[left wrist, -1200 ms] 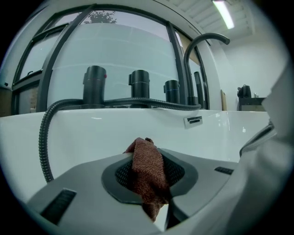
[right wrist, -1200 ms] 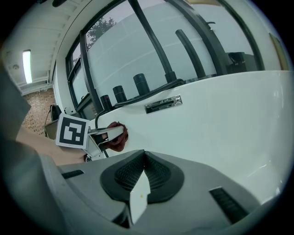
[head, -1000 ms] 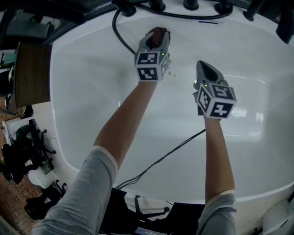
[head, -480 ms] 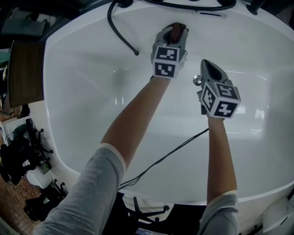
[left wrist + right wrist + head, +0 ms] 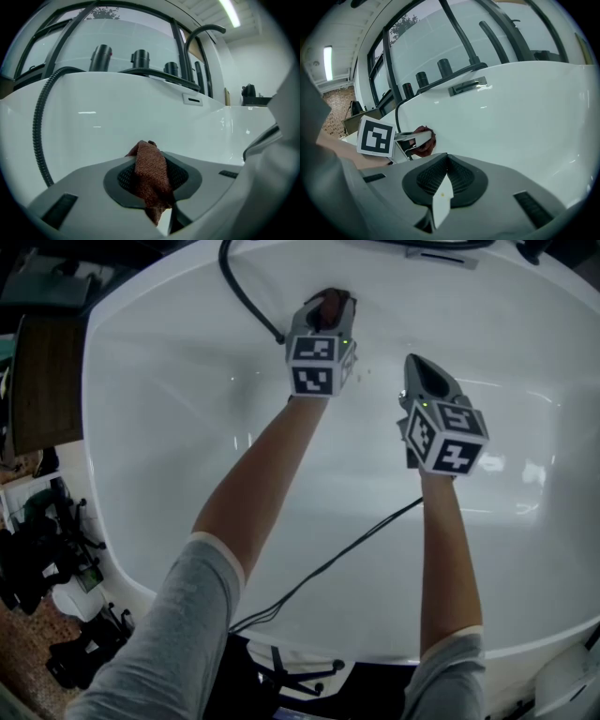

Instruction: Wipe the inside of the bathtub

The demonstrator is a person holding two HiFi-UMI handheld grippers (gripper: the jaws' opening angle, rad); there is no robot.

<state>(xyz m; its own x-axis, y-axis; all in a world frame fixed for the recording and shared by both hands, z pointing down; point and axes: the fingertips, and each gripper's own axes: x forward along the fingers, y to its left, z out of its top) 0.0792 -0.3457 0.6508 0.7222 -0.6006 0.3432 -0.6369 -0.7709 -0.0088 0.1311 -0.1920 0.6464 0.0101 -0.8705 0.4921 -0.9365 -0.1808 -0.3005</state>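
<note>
No word, number or brand can be read anywhere. Only black-and-white square markers are seen, on the left gripper (image 5: 329,304) at twelve o'clock and the right gripper (image 5: 418,368) at two o'clock.

The bathtub (image 5: 169,427) is seen steeply from above in the head view. Its tap-side wall (image 5: 140,110) is faced closely in both gripper views.

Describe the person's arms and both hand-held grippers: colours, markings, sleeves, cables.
The left hand-held gripper and right hand-held gripper have light grey shells with dark grey meshed pads. Each carries a white cube bearing black square markers, plus a small green light. The sleeves are grey with a paler cuff edge; the forearms are bare. A thin black cable trails from beside the right forearm.
</note>
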